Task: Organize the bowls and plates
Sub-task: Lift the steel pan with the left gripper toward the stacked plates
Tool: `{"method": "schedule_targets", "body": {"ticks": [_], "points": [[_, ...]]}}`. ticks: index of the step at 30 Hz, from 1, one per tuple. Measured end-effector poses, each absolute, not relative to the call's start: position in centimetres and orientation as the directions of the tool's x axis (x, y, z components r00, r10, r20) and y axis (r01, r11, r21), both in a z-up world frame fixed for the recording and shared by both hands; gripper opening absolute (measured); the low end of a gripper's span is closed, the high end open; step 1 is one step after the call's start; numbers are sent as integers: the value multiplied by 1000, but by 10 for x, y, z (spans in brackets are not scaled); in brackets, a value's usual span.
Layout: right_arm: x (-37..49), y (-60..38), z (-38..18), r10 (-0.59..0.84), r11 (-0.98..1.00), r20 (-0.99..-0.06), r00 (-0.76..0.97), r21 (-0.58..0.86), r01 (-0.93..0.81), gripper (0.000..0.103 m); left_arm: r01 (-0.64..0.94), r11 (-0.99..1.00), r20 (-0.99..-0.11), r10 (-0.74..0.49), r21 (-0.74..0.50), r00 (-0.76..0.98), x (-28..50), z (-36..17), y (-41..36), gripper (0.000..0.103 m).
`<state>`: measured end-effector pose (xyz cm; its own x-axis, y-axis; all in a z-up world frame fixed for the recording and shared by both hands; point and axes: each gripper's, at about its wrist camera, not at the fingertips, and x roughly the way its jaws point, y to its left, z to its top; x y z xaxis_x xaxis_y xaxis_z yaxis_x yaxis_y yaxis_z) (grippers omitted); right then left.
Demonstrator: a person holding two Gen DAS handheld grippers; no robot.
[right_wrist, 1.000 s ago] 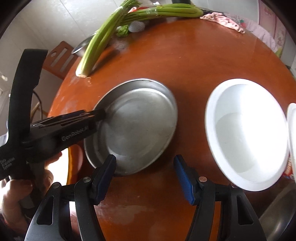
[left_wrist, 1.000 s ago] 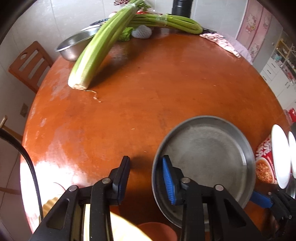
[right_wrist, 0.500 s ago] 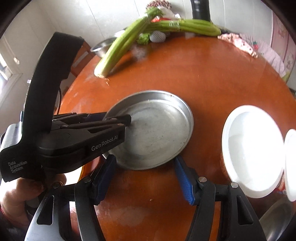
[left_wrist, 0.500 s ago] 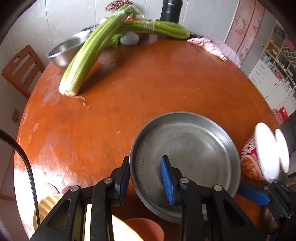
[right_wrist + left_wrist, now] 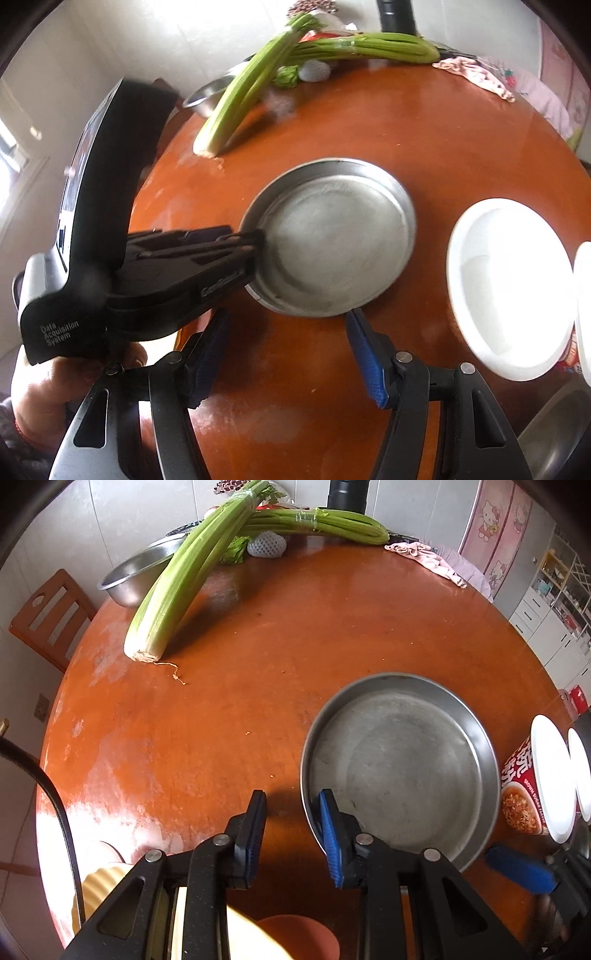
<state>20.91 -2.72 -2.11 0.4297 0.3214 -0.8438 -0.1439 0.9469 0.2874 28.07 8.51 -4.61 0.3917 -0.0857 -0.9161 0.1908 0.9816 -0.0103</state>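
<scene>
A round steel plate [image 5: 402, 768] lies on the orange-brown table [image 5: 240, 664], also seen in the right wrist view as the steel plate [image 5: 332, 240]. My left gripper [image 5: 291, 812] stands astride its near-left rim. One blue pad is inside against the wall and the other is outside, with a gap left, so the gripper is open. From the side, the left gripper [image 5: 258, 240] reaches the plate's left edge. My right gripper [image 5: 288, 332] hangs open over bare table just short of the plate's near rim, holding nothing. A red noodle bowl [image 5: 517, 794] with a white inside [image 5: 509, 288] stands to the right.
Celery bunches [image 5: 177, 587], a steel bowl [image 5: 136, 576] and a pink cloth [image 5: 428, 557] lie at the table's far side. A wooden chair [image 5: 48, 616] stands far left. A second white bowl [image 5: 585, 314] and a steel vessel [image 5: 554, 435] sit at the right edge. An orange cup [image 5: 299, 938] is below my left gripper.
The left gripper's jaws have narrowed slightly around the plate's rim. In the right wrist view the left gripper has come in further and the plate sits more to the right.
</scene>
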Motion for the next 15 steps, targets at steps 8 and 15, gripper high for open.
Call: {"method": "schedule_targets", "body": {"ticks": [8, 15], "points": [[210, -38, -27, 284, 957, -867, 410, 280, -70, 66, 103, 995, -916, -41, 0, 399, 291, -45, 108, 33], [223, -35, -46, 270, 962, -881, 389, 268, -59, 66, 123, 992, -912, -77, -29, 403, 290, -45, 111, 27]]}}
